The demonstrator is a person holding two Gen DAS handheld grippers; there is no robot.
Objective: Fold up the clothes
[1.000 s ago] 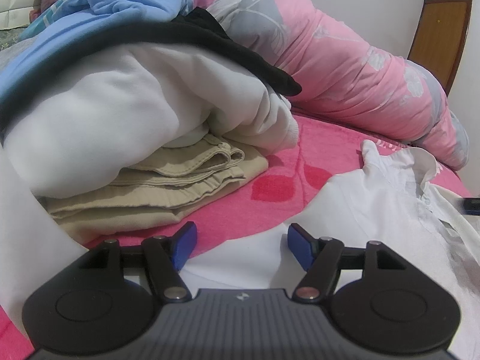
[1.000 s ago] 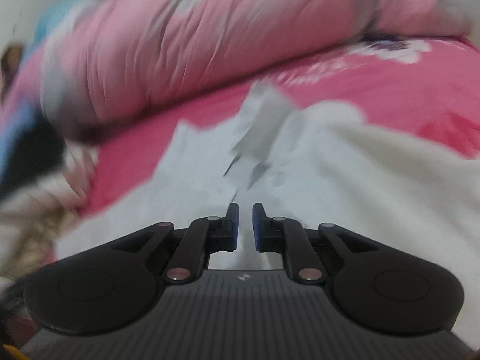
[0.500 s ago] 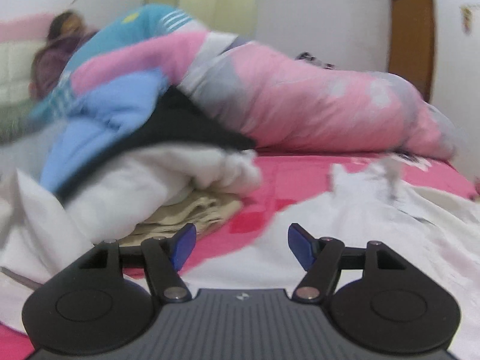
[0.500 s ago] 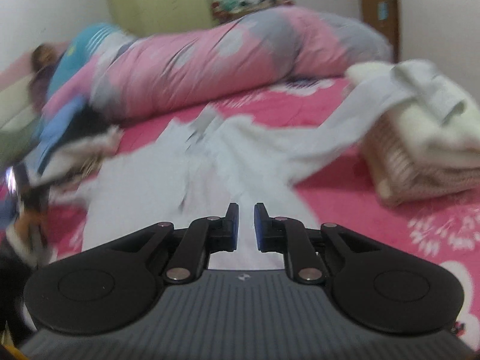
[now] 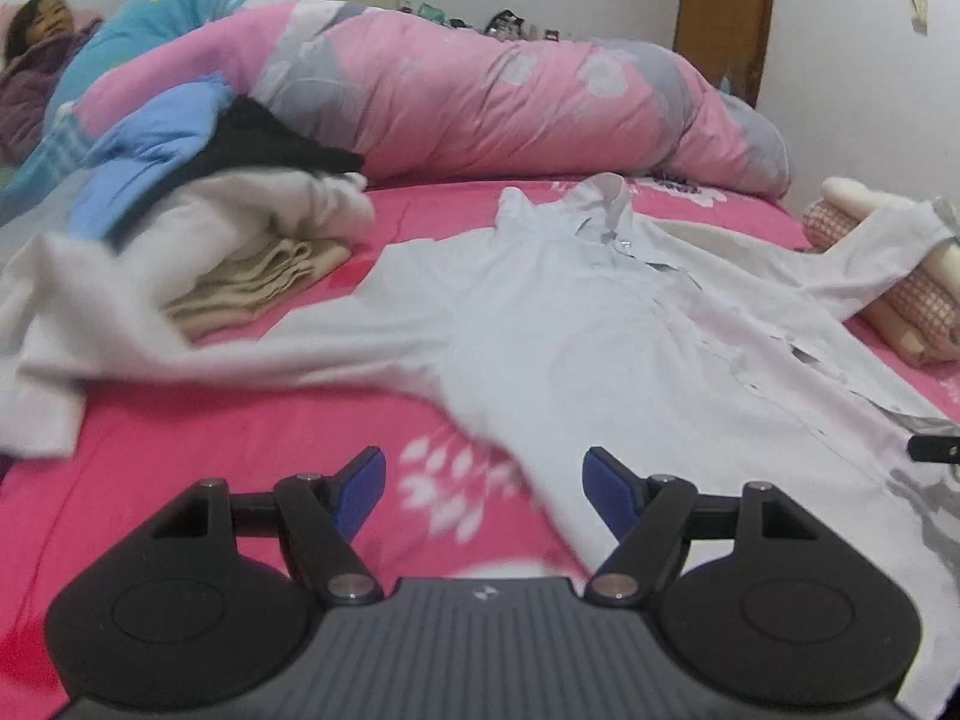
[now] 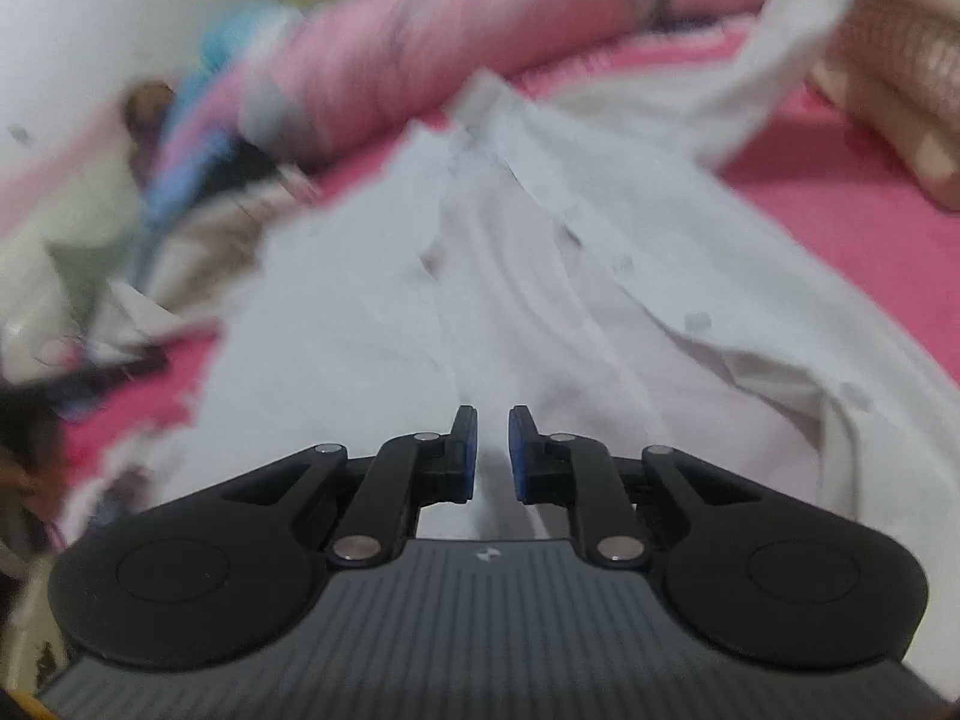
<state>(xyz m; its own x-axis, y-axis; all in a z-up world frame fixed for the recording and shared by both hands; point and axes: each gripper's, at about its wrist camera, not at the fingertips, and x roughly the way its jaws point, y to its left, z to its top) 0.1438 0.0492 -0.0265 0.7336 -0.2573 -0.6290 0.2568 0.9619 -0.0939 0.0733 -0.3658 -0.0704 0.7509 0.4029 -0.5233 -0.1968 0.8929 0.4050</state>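
Left wrist view is showing the white button-up cotton shirt lying spread on the pink bedsheet, collar far, hem near. Left gripper is hovering spread and empty, having just opened wider. Right gripper, nearly pressed together and pinching nothing, is sitting closer, over the placket.

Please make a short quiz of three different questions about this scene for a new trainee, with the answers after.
1. True or false: the white button shirt lies spread open on the pink bed sheet.
2. Which gripper has its jaws wide apart? A) left gripper B) right gripper
3. Fill in: the right sleeve end of the shirt rests on a stack of folded clothes with a ______ pattern.

Key
1. True. The collar points to the far side of the bed.
2. A. Its jaws have just been opening, with nothing clamped between them; the right gripper's jaws stand nearly together, with no cloth between them.
3. Checked.
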